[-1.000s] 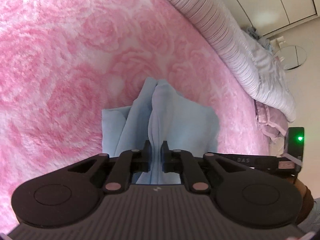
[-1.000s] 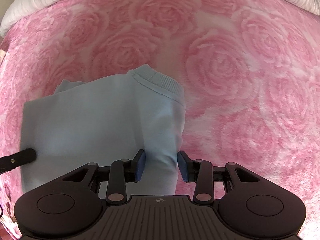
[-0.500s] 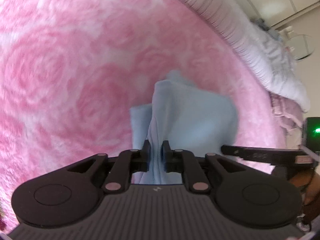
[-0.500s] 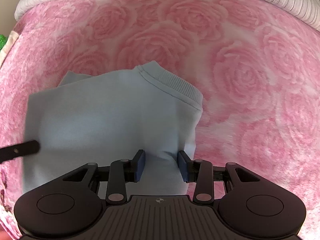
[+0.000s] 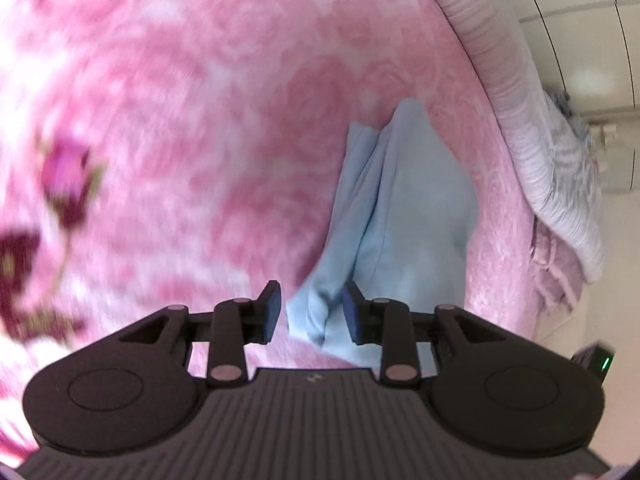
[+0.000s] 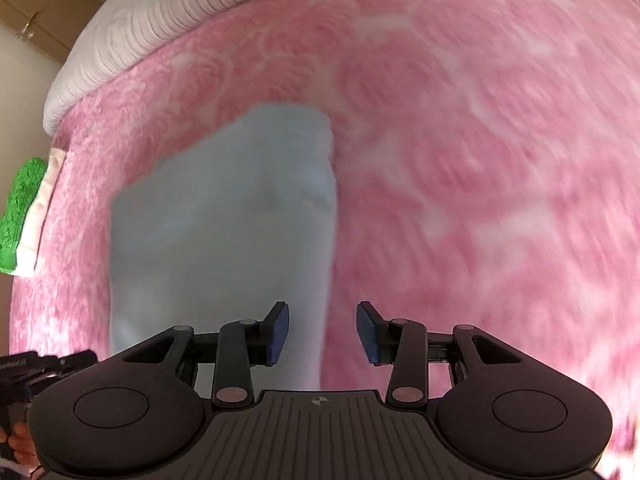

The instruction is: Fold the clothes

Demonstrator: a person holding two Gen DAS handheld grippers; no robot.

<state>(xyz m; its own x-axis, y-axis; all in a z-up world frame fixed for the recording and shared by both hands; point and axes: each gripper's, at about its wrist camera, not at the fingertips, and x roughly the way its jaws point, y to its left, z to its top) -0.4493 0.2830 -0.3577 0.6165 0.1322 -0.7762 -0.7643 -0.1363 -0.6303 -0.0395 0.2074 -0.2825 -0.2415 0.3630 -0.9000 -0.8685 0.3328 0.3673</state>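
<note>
A light blue garment (image 5: 404,208) lies folded on the pink rose-patterned blanket (image 5: 200,120). My left gripper (image 5: 313,314) is opening; a bunched corner of the garment sits between its jaws, against the right pad, with a gap at the left pad. In the right wrist view the garment (image 6: 224,232) lies flat, blurred by motion. My right gripper (image 6: 323,332) stands open just above it. The garment's right edge runs between the jaws and pink blanket shows before the right pad. The left gripper's body (image 6: 40,364) shows at the lower left there.
A striped white pillow or duvet (image 5: 532,136) borders the blanket's far side, also seen as the striped roll (image 6: 160,28). A green item (image 6: 20,216) lies at the bed's left edge. Dark flower print (image 5: 64,184) marks the blanket at the left. Cupboard doors (image 5: 580,0) stand behind.
My left jaws, shut on the garment's fold before, have spread and the fold has slackened. Both views have swept sideways; the garment now sits right of the left gripper and left of the right gripper.
</note>
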